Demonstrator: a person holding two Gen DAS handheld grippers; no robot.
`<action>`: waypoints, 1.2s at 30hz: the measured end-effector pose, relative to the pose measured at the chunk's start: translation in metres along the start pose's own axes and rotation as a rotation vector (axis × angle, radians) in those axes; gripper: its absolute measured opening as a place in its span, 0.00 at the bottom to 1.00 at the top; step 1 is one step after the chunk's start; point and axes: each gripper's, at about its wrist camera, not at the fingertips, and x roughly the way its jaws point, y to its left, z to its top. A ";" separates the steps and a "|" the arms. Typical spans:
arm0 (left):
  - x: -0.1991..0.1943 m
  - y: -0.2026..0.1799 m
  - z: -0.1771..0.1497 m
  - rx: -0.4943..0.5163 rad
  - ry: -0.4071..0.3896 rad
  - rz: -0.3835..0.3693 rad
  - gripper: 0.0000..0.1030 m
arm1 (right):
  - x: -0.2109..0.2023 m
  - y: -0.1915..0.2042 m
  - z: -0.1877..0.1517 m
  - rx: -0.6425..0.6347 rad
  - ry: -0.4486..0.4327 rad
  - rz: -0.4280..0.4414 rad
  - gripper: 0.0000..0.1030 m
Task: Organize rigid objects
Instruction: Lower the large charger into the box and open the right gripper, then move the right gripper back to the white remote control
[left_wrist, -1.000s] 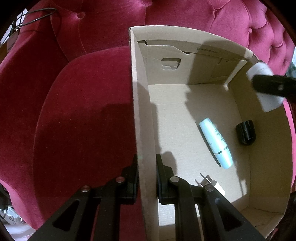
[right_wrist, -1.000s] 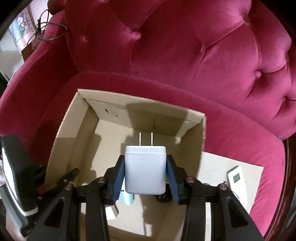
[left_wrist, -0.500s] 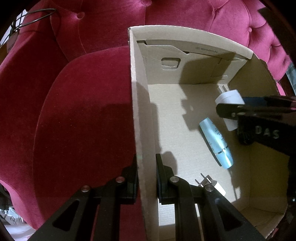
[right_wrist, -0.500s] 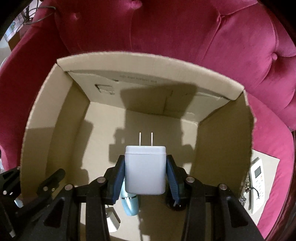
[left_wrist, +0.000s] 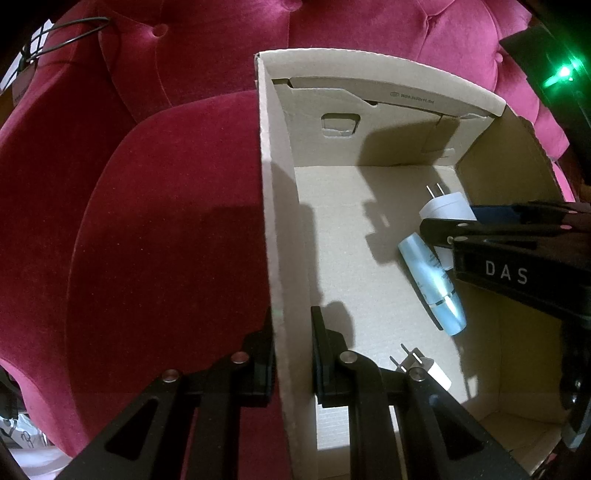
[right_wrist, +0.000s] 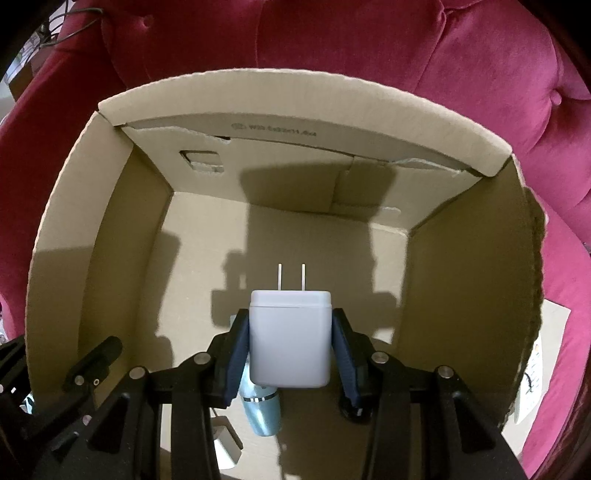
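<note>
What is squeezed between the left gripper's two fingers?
The box wall, clamped by the left hand-held gripper. The left wrist view shows it.

Print on cardboard box (right_wrist: 258, 110) inner flap: too blurred to read. Blue tube (right_wrist: 263, 417): upper part hidden behind white charger (right_wrist: 290, 339). Second small plug (left_wrist: 424, 367): partly covered by left gripper (left_wrist: 291, 354). Remote (right_wrist: 532, 384) at right: mostly hidden by box wall.

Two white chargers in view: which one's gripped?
The bigger charger, pinched by the right gripper inside the box. The smaller charger lies loose on the box floor.
</note>
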 end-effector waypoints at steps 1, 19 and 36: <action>0.000 0.000 0.000 0.001 0.000 0.001 0.16 | 0.000 0.000 0.000 -0.001 0.000 -0.001 0.45; 0.003 -0.001 0.002 0.004 0.002 0.001 0.16 | -0.036 -0.013 -0.002 -0.005 -0.085 0.001 0.48; 0.004 -0.004 0.002 0.006 0.001 0.008 0.16 | -0.088 -0.007 -0.011 0.004 -0.161 -0.032 0.76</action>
